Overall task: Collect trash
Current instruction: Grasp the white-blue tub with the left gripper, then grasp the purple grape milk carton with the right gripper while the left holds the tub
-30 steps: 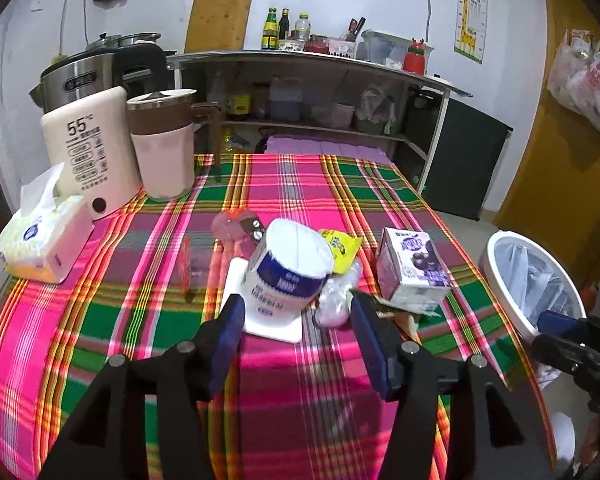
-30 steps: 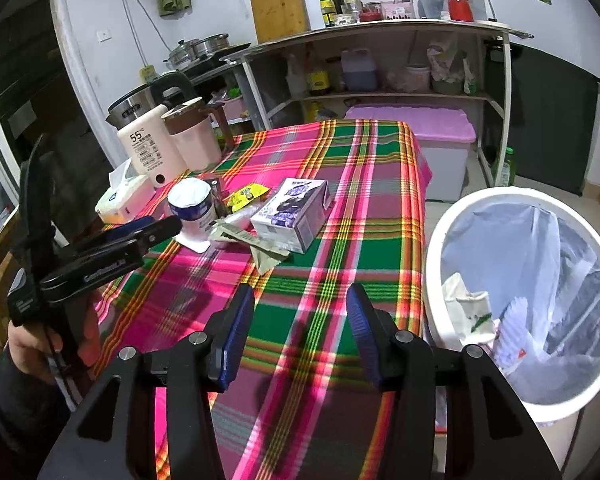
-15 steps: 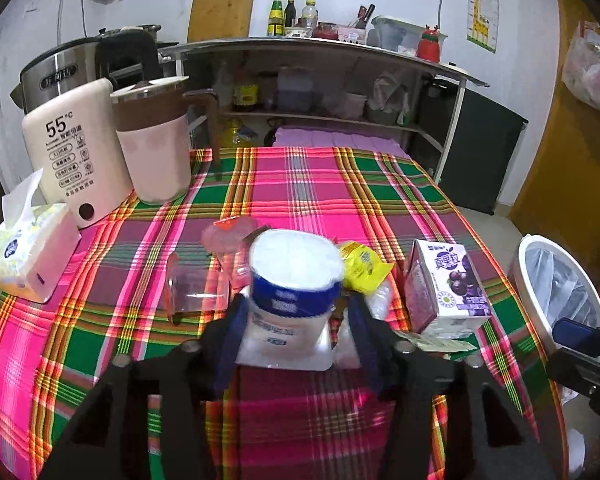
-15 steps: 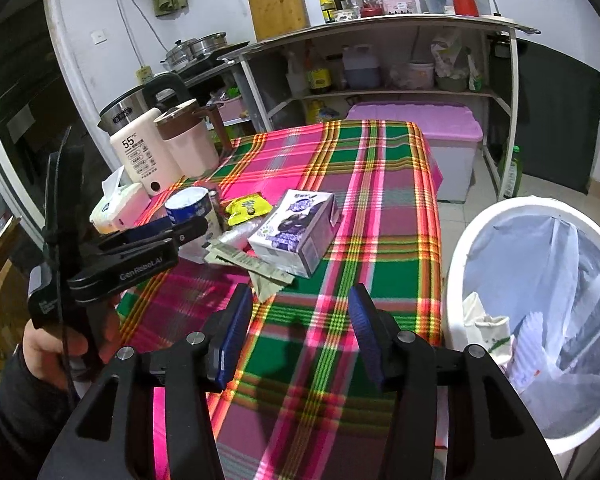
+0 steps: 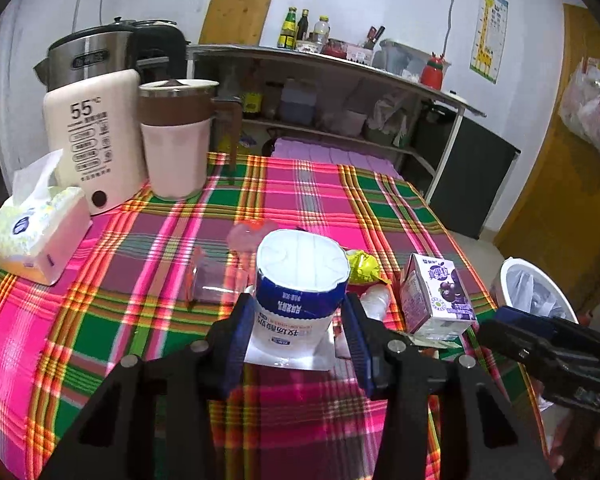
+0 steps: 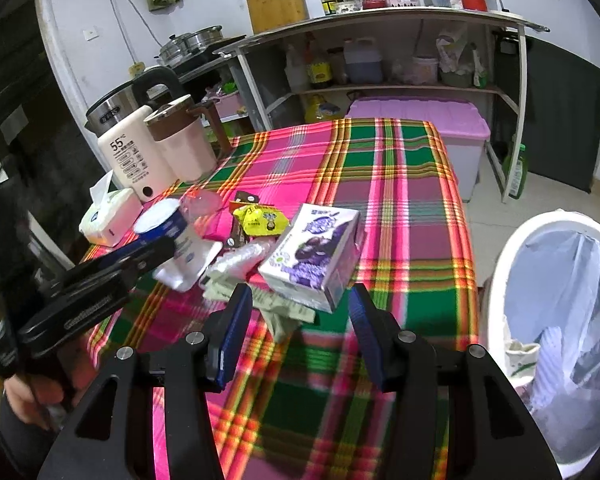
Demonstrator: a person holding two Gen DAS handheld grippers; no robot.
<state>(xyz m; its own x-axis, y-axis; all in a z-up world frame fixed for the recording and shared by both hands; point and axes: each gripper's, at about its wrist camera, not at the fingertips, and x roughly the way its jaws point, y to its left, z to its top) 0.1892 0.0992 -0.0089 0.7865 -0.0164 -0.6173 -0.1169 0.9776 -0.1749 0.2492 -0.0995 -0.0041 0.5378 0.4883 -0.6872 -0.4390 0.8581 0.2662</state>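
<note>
A white and blue yogurt cup [image 5: 300, 280] stands between my left gripper's [image 5: 298, 328] pads, which press on both its sides; in the right wrist view the cup [image 6: 168, 224] leans over. My right gripper [image 6: 300, 312] is open, its tips either side of the near corner of a purple milk carton [image 6: 316, 252] without touching it. Between cup and carton lie a yellow wrapper [image 6: 260, 220] and crumpled clear plastic [image 6: 240, 258]. Paper scraps [image 6: 284, 308] lie under the carton's near end. A white lined bin [image 6: 560, 320] stands on the floor at the right.
On the plaid table [image 5: 100, 320] stand a tissue box [image 5: 36, 236], a white "55" kettle [image 5: 92, 140] and a pink jug [image 5: 176, 140] at the back left. A clear cup [image 5: 216, 280] lies left of the yogurt cup. Shelves and a purple-lidded box [image 6: 420, 120] are behind.
My left gripper has moved forward around the yogurt cup and its jaws have narrowed onto it. My right gripper has slid left from the bin side up to the milk carton.
</note>
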